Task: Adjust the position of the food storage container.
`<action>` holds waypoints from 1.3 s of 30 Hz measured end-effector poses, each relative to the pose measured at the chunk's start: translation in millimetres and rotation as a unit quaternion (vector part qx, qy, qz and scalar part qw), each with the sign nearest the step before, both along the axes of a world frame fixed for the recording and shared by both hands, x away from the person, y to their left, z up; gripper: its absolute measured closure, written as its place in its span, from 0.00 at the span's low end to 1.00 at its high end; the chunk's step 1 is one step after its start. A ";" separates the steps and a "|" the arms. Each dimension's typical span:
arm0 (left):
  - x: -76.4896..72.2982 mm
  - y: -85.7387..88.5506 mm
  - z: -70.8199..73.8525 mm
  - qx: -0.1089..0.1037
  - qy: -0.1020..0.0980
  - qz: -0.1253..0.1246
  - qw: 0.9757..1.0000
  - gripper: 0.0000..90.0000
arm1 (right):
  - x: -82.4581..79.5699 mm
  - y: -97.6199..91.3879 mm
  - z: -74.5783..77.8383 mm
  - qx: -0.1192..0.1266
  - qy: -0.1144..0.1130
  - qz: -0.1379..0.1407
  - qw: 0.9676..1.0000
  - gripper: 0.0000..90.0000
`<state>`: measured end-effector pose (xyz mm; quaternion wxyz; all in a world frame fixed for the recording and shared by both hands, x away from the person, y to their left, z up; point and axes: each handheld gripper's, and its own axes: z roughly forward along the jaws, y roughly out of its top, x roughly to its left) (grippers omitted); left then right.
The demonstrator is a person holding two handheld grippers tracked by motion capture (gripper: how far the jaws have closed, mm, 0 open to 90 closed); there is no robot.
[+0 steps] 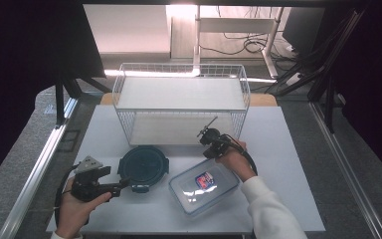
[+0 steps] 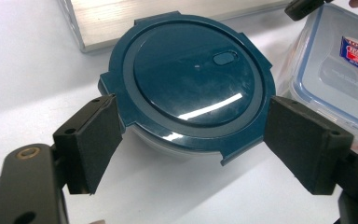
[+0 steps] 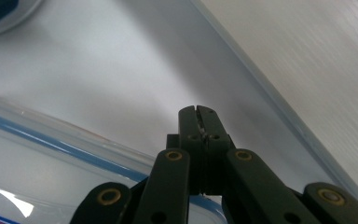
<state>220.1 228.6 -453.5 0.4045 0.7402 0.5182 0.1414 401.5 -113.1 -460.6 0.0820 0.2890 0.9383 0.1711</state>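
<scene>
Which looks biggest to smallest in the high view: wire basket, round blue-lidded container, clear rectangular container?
1. wire basket, by far the largest.
2. clear rectangular container, a bit wider than the round one.
3. round blue-lidded container.
The two containers are close in size, and the rectangular one lies slightly nearer the camera, so their order is unsure.

On the counter [image 1: 288,149] a wire basket [image 1: 181,102] stands at the far middle, with a shelf board across its upper level and its open front toward the person. Before it, nearer the person, lie two containers side by side — the round container [image 1: 143,167] to the left, the rectangular container [image 1: 204,186] just beside it on the right, the two nearly touching. The left tongs [image 1: 124,184] sit at the round container's near-left edge, one jaw on either side of its lid. The right tongs [image 1: 208,149] hover over the rectangular container's far edge — between it and the basket's front.
</scene>
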 end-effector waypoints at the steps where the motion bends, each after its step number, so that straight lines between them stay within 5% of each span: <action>1: -0.2 -0.2 0.1 -0.001 0.001 -0.001 1.000 0.21 | -0.8 -2.6 -0.2 0.004 0.000 -0.002 1.000 0.99; 21: 2.7 -2.1 -5.4 0.005 0.009 -0.002 1.000 0.21 | -25.8 -59.1 -2.5 0.033 0.010 -0.037 0.999 0.99; 39: 1.8 -4.1 -4.1 0.006 0.007 -0.006 1.000 0.21 | -32.6 -72.5 -7.5 0.038 0.019 -0.047 0.998 0.99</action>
